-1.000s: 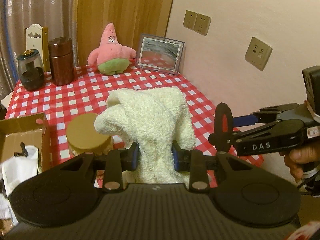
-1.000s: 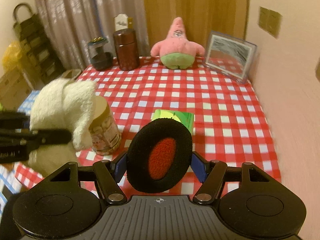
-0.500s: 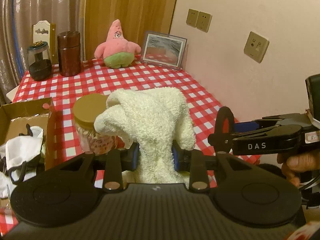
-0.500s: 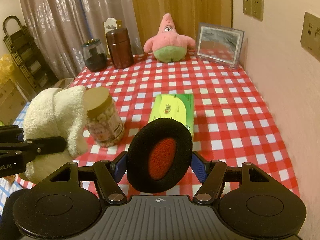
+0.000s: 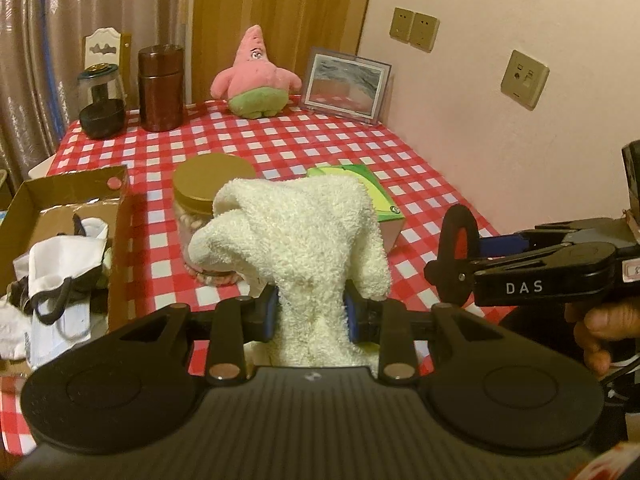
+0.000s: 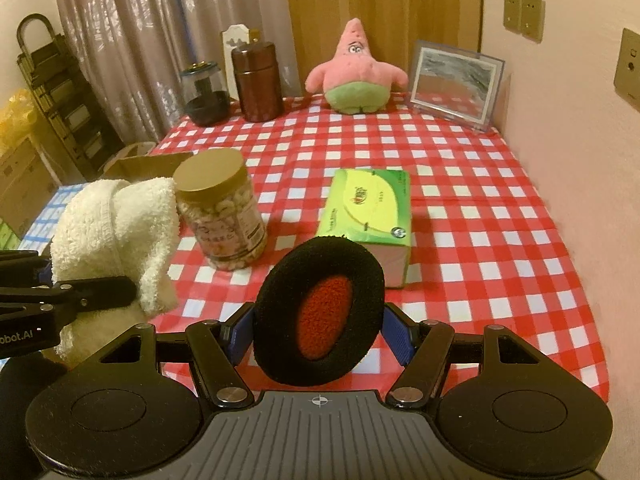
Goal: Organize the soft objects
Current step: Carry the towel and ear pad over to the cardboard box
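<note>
- The left gripper [image 5: 308,312] is clamped on a cream towel [image 5: 296,232], whose bulk stands up from the jaws and droops forward over the near edge of the bench [image 5: 280,144].
- The right gripper [image 6: 318,326] pinches a black ear pad with a red centre [image 6: 320,316], held upright on edge.
- The cardboard box [image 5: 64,216], which already holds white cloth items, lies to the left of the towel and just beside the left gripper, so that hand is the nearer one to it.
- The box is probably the drop place, though the right wrist view shows only one of its flaps.
- A jar [image 6: 220,208] stands between towel and tissue pack [image 6: 368,208].
</note>
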Tool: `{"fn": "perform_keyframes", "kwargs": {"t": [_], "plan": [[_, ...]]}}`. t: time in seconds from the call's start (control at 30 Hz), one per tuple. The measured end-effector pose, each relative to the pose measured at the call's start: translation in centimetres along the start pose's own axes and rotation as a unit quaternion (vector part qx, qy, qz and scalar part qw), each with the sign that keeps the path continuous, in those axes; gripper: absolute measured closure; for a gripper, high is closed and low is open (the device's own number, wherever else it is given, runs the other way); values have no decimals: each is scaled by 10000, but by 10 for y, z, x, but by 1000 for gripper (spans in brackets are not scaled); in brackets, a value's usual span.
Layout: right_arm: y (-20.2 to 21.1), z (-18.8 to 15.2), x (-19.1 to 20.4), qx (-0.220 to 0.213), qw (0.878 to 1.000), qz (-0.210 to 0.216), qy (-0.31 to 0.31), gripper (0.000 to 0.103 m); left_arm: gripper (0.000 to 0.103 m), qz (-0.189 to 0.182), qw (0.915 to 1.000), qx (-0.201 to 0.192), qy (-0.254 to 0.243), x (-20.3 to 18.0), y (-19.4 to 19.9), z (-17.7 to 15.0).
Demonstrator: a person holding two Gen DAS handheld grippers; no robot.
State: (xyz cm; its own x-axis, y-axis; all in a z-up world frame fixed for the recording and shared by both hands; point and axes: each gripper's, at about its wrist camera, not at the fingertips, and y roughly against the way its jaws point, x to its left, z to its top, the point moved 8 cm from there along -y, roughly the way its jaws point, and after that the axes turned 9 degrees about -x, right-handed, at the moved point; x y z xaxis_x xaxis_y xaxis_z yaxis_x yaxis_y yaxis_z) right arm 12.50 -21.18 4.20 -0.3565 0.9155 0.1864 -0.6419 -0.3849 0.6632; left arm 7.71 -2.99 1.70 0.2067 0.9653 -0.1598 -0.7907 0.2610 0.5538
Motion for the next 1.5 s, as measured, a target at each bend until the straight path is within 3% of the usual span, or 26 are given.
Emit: {"fn": "perform_keyframes", "kwargs": {"t": [0.4, 1.5], "plan": [[-7, -7, 33, 64, 9994, 297, 135, 36, 75, 249, 9997, 13, 76, 20, 18, -10], [-59, 10, 177, 85, 9869, 1316, 933, 36, 75, 1316, 9900, -110, 504, 138, 75, -22]]}}
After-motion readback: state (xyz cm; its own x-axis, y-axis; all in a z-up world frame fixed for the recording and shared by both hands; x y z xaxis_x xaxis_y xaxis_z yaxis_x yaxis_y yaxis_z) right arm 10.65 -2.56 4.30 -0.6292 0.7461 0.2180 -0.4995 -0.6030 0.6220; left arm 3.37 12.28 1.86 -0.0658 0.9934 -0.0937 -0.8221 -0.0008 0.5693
